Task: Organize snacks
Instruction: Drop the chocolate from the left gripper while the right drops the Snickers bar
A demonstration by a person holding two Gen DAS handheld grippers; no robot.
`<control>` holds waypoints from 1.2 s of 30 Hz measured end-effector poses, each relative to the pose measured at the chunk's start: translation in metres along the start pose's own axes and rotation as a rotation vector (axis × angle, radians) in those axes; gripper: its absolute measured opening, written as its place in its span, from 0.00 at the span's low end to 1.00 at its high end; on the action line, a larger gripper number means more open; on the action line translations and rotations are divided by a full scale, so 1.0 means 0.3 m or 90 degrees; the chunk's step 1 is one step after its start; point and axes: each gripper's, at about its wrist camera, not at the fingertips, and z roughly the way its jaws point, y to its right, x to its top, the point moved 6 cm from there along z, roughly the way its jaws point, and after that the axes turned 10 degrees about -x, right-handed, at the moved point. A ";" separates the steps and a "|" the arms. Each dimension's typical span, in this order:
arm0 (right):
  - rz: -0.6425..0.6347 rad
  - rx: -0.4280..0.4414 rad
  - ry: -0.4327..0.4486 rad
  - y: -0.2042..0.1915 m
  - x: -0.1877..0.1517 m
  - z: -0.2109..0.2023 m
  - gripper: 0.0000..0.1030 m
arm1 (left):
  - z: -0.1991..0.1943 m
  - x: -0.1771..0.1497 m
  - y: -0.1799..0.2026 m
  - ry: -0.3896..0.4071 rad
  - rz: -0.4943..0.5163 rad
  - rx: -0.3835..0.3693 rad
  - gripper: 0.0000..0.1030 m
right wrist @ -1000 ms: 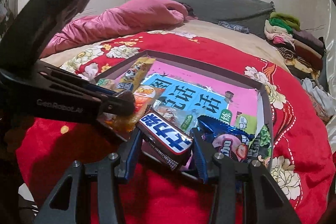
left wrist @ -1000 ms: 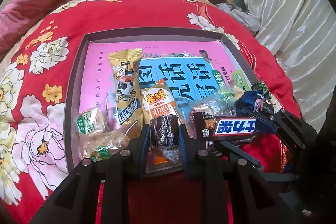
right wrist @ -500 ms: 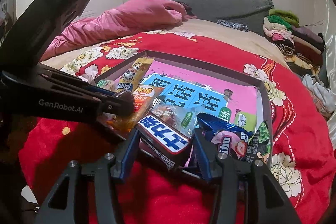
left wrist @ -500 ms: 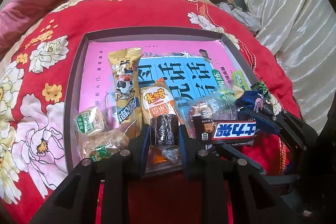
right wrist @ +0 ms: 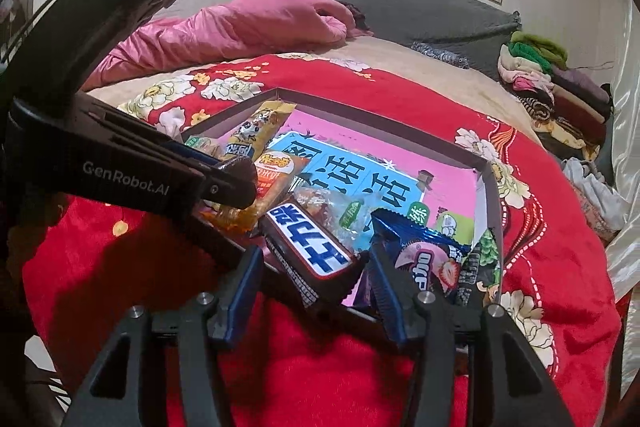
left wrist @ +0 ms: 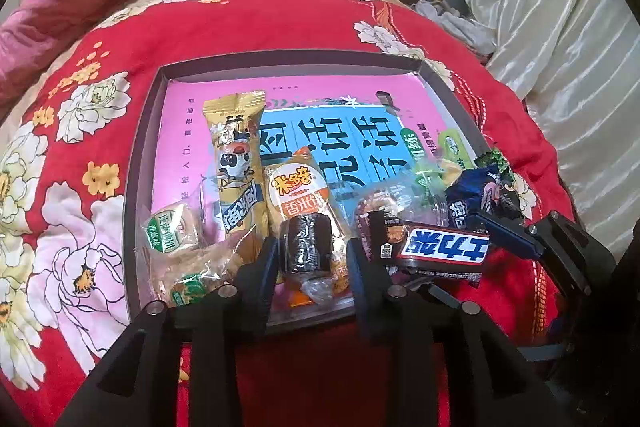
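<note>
A shallow grey box (left wrist: 144, 155) with a pink and blue printed floor lies on a red floral bedspread (left wrist: 280, 23). My left gripper (left wrist: 308, 259) is shut on a small dark wrapped snack (left wrist: 306, 245) over the box's near edge. My right gripper (right wrist: 314, 267) holds a brown Snickers bar (right wrist: 310, 245) between its fingers at the near right of the box; the bar also shows in the left wrist view (left wrist: 436, 247). In the box lie a gold cow-print bar (left wrist: 236, 163), an orange rice snack (left wrist: 298, 191), clear-wrapped pastries (left wrist: 176, 239) and a blue strawberry packet (right wrist: 424, 259).
A pink quilt (right wrist: 240, 27) is bunched at the head of the bed by a grey headboard (right wrist: 400, 3). Folded clothes (right wrist: 560, 83) are stacked at the far right. A white satin curtain (left wrist: 560, 27) hangs along the right side. The left gripper's body (right wrist: 120, 167) crosses the right wrist view.
The right gripper has lowered the Snickers bar a little toward the box's near right edge. The left gripper and its dark snack have stayed in place.
</note>
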 end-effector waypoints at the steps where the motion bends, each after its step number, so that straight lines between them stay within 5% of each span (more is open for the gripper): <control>1: -0.002 -0.004 0.000 0.001 -0.001 -0.002 0.52 | -0.002 0.001 0.001 0.001 0.000 -0.002 0.38; 36: 0.131 -0.028 -0.007 0.148 -0.004 -0.018 0.67 | -0.064 0.014 0.046 0.025 0.011 -0.020 0.73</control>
